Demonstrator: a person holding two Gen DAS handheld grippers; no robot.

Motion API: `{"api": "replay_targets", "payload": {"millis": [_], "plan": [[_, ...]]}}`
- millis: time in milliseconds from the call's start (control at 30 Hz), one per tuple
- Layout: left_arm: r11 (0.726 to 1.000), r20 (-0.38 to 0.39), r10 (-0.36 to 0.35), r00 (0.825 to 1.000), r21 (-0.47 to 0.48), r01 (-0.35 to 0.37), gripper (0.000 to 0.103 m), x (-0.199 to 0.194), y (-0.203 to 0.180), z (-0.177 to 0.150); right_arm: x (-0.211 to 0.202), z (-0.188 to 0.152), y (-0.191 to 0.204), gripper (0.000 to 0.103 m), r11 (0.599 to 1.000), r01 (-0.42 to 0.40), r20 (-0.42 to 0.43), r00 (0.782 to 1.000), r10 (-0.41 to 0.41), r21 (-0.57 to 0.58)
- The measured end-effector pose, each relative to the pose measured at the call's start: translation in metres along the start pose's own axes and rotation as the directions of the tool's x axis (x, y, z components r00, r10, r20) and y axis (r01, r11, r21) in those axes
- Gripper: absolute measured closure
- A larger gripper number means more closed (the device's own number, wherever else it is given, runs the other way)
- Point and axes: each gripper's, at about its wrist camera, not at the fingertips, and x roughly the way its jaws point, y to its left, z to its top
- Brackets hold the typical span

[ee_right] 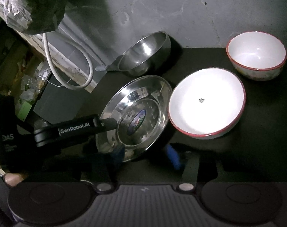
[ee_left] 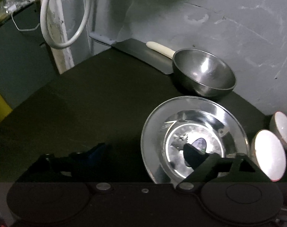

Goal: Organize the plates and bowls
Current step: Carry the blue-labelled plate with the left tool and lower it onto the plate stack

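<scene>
While both grippers hang low over the dark surface (ee_left: pixel 86 104), this is how things stand.

Steel plate (ee_right: pixel 136 102): lies at the middle of the surface, with a coloured sticker at its centre.
Steel bowl (ee_left: pixel 204 71): upright at 12 o'clock from the plate, close to the wall.
Large white bowl (ee_right: pixel 206 102): red-rimmed, just beside the plate at 3 o'clock.
Small white bowl (ee_right: pixel 257 53): red-rimmed, at 2 o'clock, near the wall.
Cleaver (ee_left: pixel 143 54): flat on the surface at 10 o'clock from the steel bowl, partly hidden behind it.
Left gripper (ee_left: pixel 146 152): jaws wide, one finger over the plate's hollow, the other outside its 9 o'clock rim, so the rim runs between them unpressed.
Right gripper (ee_right: pixel 145 154): jaws partly narrowed astride the plate's 6 o'clock rim; too dark to tell whether the pads touch it.
</scene>
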Motion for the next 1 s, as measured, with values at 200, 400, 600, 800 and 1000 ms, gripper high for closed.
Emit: {"api": "replay_targets", "payload": {"millis": [200,400,600,800,1000], "plan": [[0.999,-0.025,-0.035,0.999,-0.026,0.035,0.059,0.003,0.003,-0.002,0.0,-0.002,-0.002,0.071,1.0,-0.006,-0.007,1.0,0.006,-0.006],[0.997,-0.029,-0.064,0.998,-0.037,0.063,0.077,0.002,0.005,-0.004,0.0,-0.002,-0.001,0.081,1.0,0.003,0.0,1.0,-0.003,-0.03],[0.998,-0.024,-0.053,0.998,-0.029,0.053,0.078,-0.003,0.005,-0.007,-0.002,-0.001,0.002,0.081,0.998,-0.005,-0.001,1.0,0.005,-0.06],[0.998,-0.01,-0.049,0.999,-0.04,0.048,0.078,-0.014,0.011,-0.015,-0.006,-0.002,0.008,0.081,0.996,-0.02,-0.007,1.0,0.02,-0.09],[0.998,0.024,-0.037,0.999,-0.055,0.039,0.078,-0.034,0.017,-0.024,-0.015,-0.004,0.016,0.081,0.992,-0.044,-0.006,0.999,0.043,-0.121]]}}
